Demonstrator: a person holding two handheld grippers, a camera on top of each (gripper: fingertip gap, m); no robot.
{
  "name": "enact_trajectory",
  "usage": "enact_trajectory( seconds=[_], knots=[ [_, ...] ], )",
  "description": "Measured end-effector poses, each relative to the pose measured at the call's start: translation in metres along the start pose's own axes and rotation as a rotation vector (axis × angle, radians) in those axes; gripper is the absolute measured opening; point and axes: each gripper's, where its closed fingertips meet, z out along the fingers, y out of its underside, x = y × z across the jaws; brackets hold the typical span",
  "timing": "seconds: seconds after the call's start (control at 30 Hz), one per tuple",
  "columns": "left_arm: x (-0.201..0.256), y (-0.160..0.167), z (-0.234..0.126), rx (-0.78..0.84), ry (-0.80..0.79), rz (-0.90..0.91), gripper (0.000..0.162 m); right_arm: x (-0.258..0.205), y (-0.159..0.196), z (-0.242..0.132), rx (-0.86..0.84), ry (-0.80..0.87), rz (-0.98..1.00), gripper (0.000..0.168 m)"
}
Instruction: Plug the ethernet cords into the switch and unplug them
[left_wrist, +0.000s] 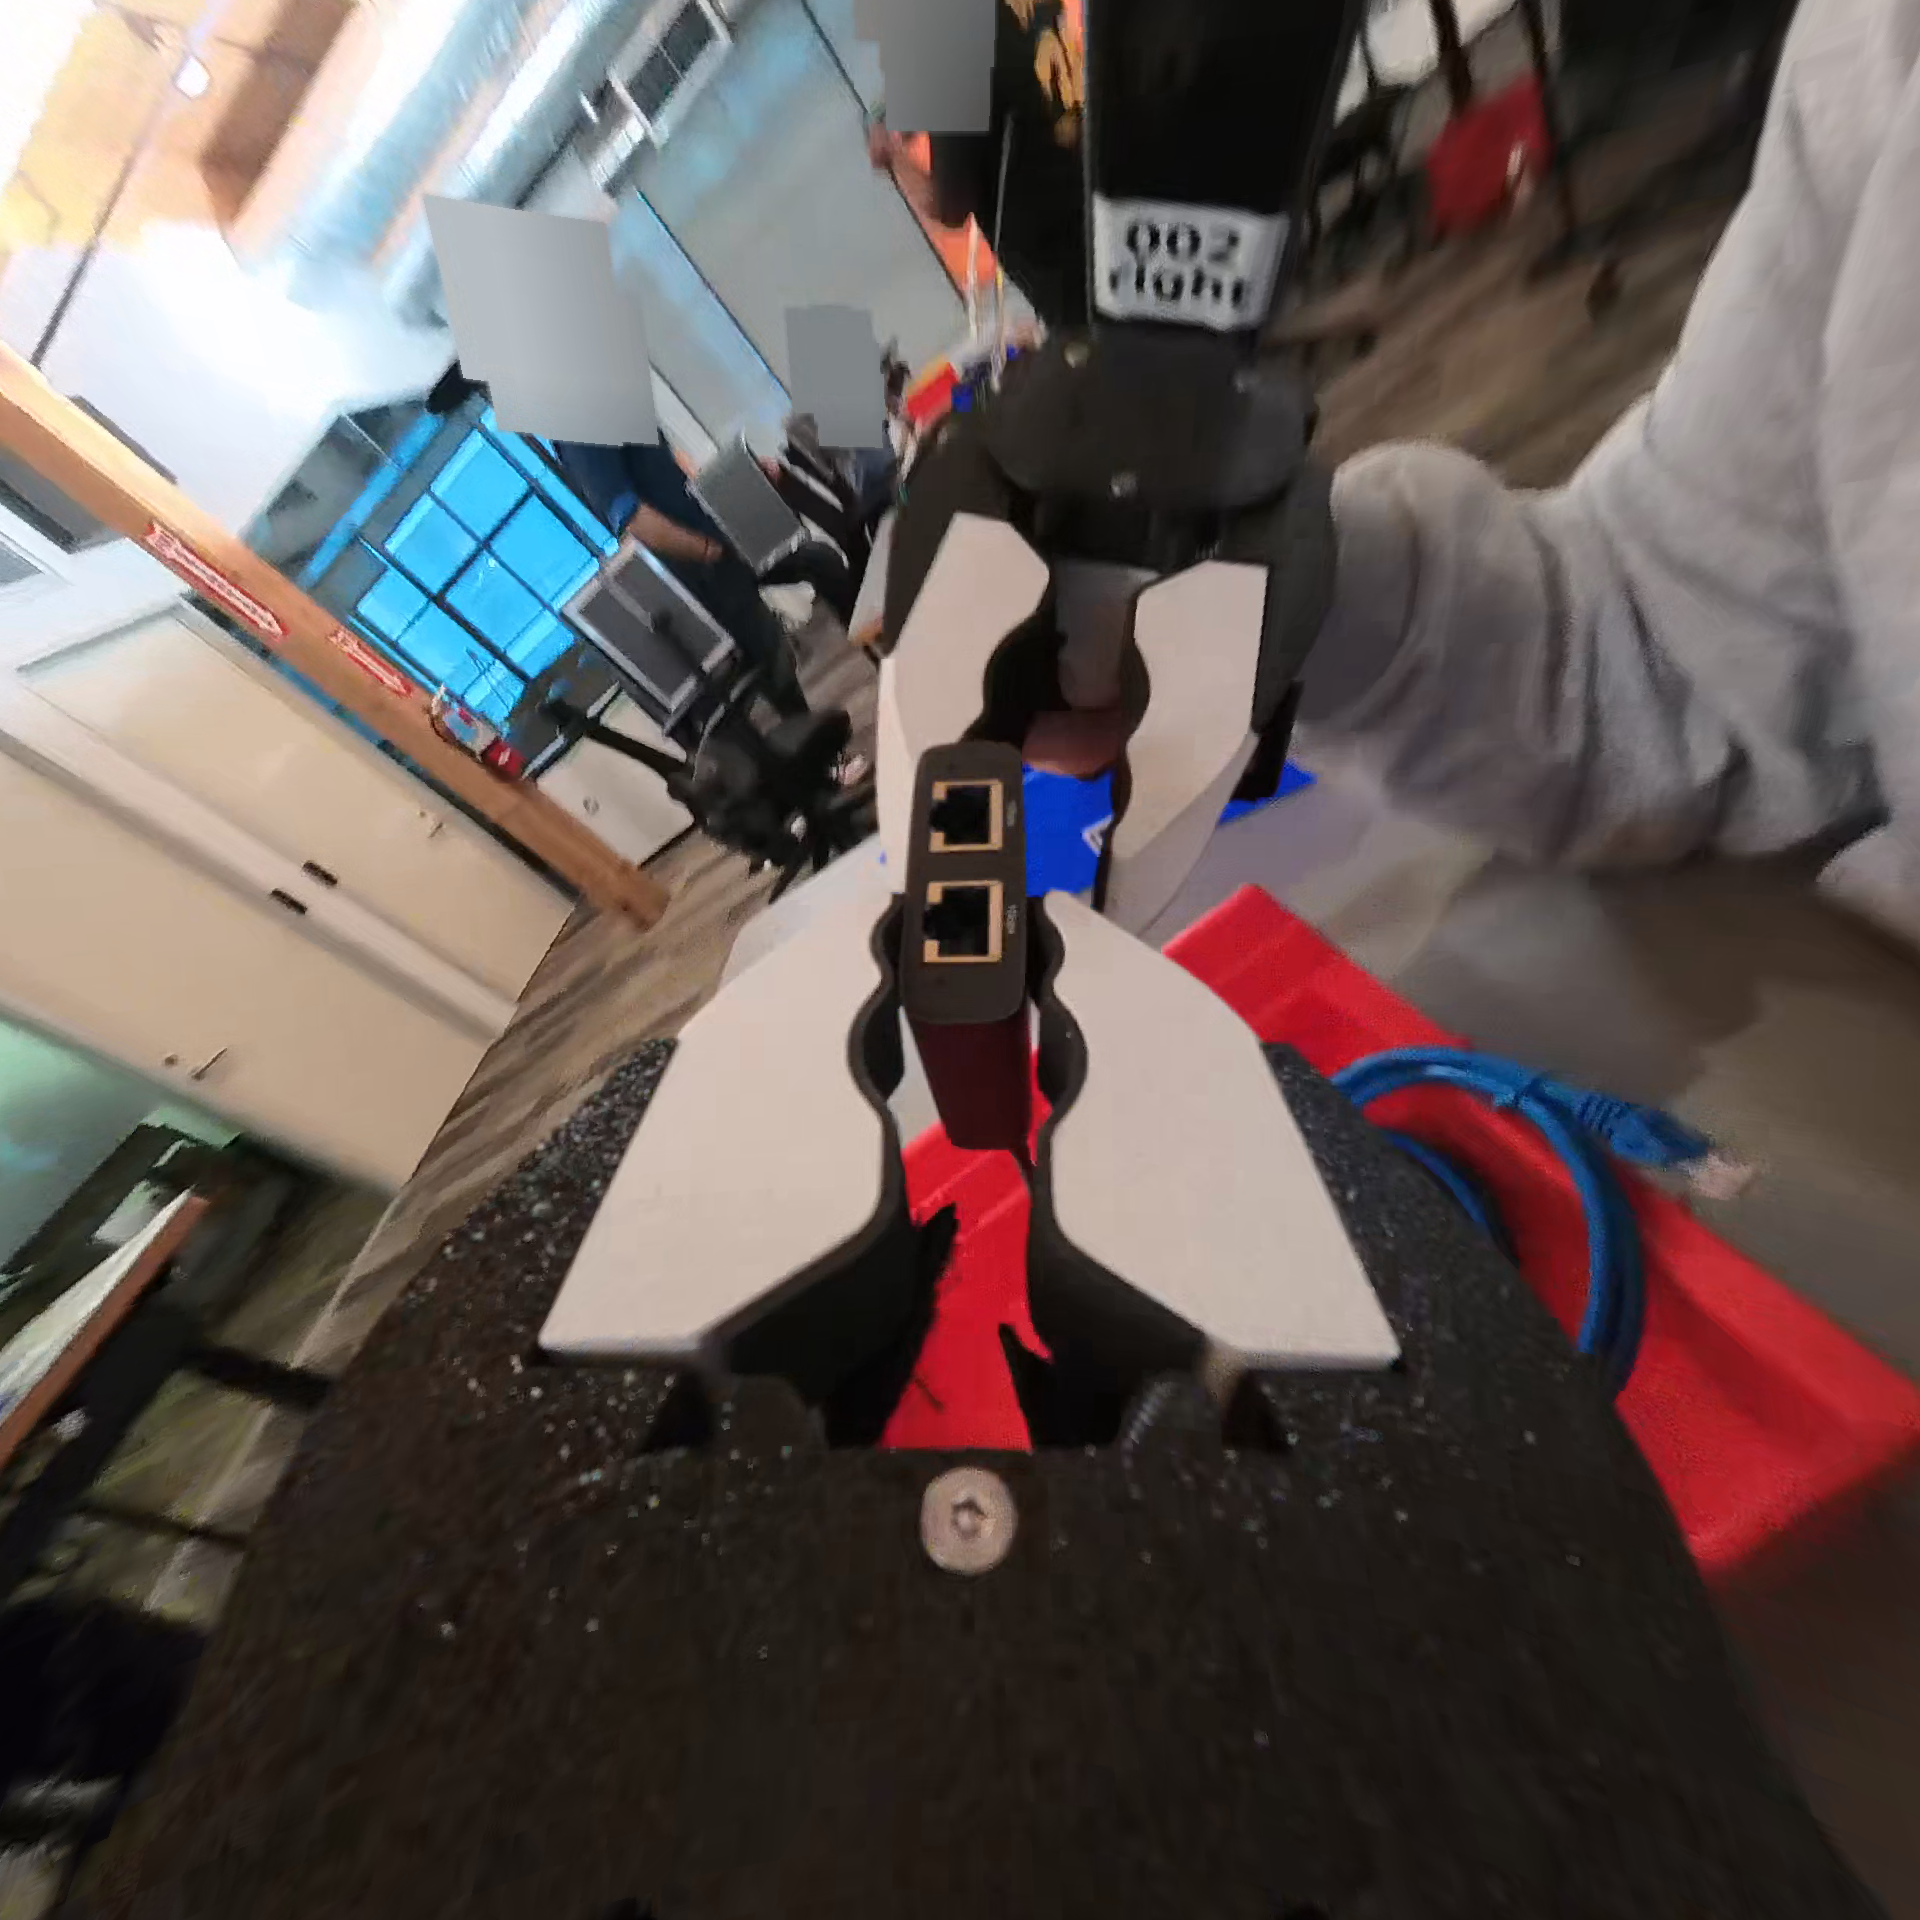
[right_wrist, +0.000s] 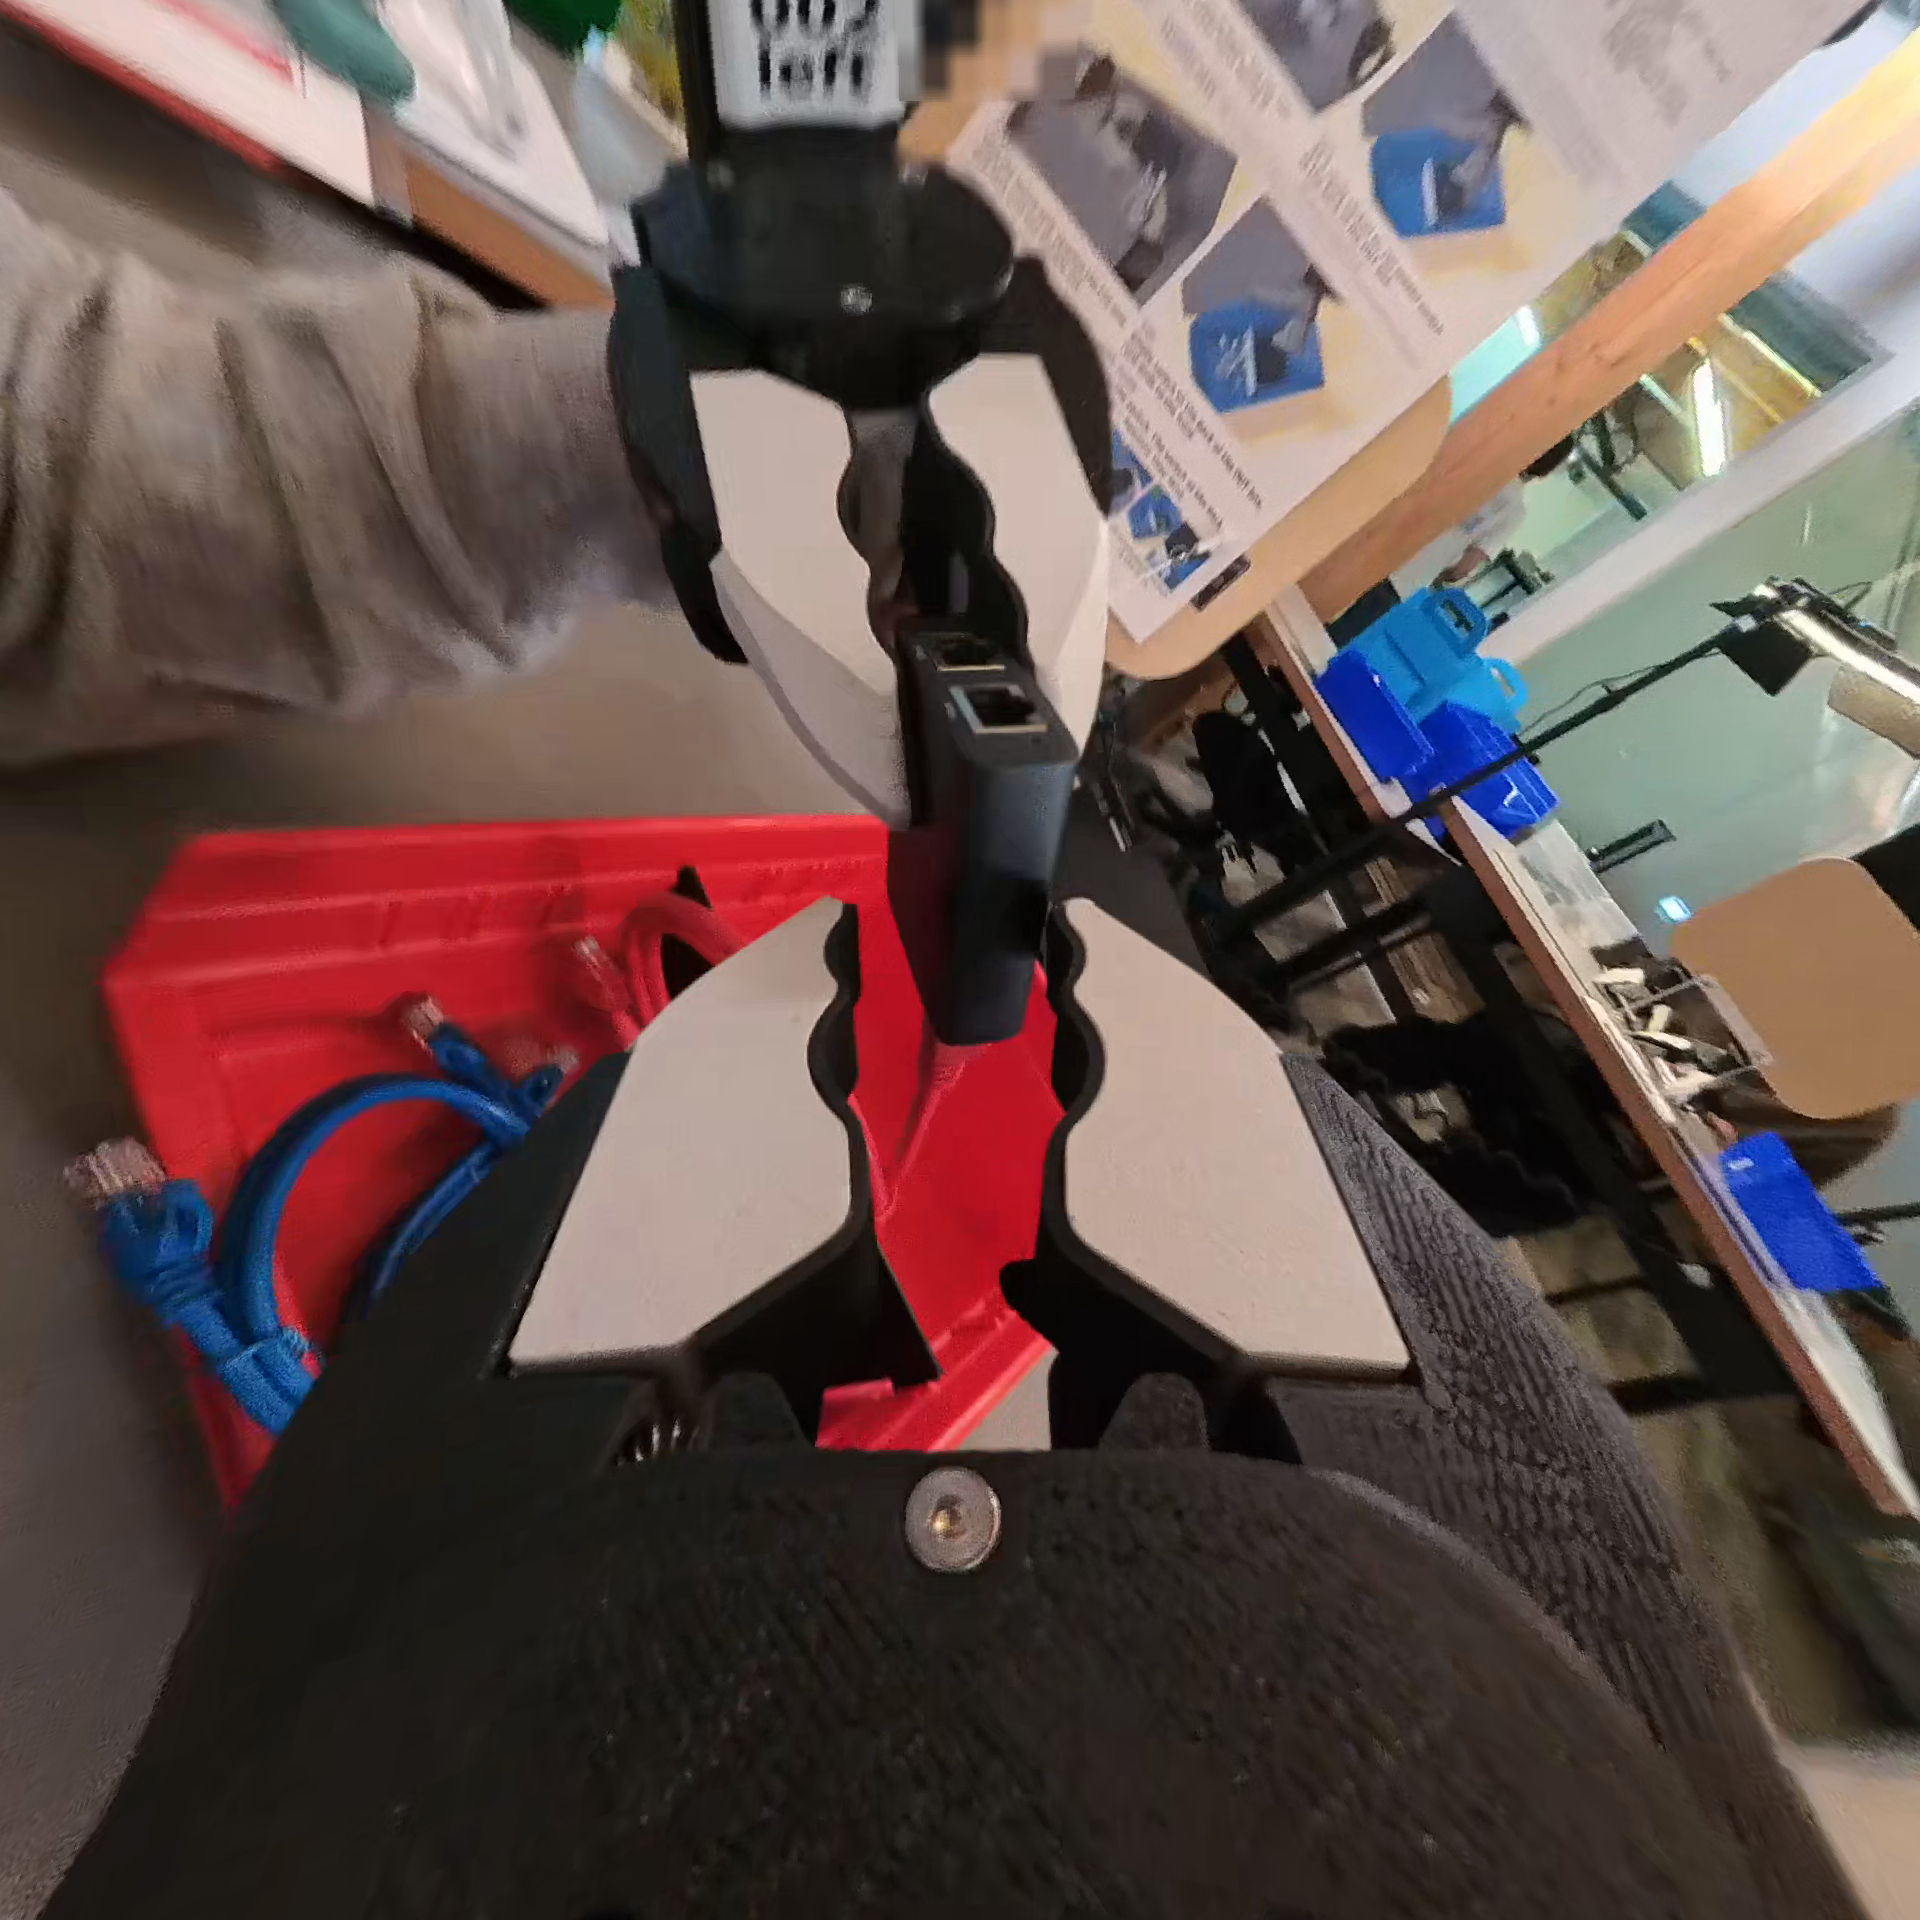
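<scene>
My left gripper (left_wrist: 966, 935) is shut on a black box with two network ports (left_wrist: 961, 987) and holds it in the air above a red tray (left_wrist: 1766, 1403). My right gripper (right_wrist: 956, 925) faces it, open, with the box's lower end (right_wrist: 987, 831) between its fingertips; the gap on each side shows no contact. The right gripper (left_wrist: 1039, 862) also shows in the left wrist view, and the left gripper (right_wrist: 987, 748) in the right wrist view. A coiled blue network cable (right_wrist: 312, 1143) and a red cable (right_wrist: 665, 935) lie in the tray (right_wrist: 312, 914).
Grey sleeves (left_wrist: 1610, 623) (right_wrist: 260, 468) hold the grippers. The blue cable (left_wrist: 1600, 1195) hangs over the tray's edge. A wooden board with printed sheets (right_wrist: 1351, 260) and a long table with blue plastic parts (right_wrist: 1434, 717) stand to the right. People sit in the background (left_wrist: 675, 540). The grippers are tip to tip, or close to it.
</scene>
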Motion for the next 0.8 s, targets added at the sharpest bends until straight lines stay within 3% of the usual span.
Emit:
enact_trajectory(
  seconds=[0.2,0.37,0.53,0.6,0.8],
  knots=[
    [0.020,0.012,0.009,-0.241,0.036,0.166,0.021,-0.007,0.019,0.005,-0.207,0.044,-0.172,0.034],
    [0.030,0.013,0.012,-0.304,0.069,0.213,0.021,-0.019,0.008,-0.002,-0.207,0.008,-0.201,0.031],
    [0.030,0.011,0.014,-0.306,0.056,0.223,0.021,-0.021,0.008,-0.006,-0.252,0.016,-0.242,0.021],
    [0.020,0.005,0.015,-0.272,-0.021,0.228,0.027,-0.013,0.006,-0.008,-0.228,0.044,-0.209,0.022],
    [-0.011,-0.015,0.003,-0.110,-0.190,0.146,0.042,0.012,-0.012,-0.023,0.000,0.094,-0.085,0.020]
  ],
)
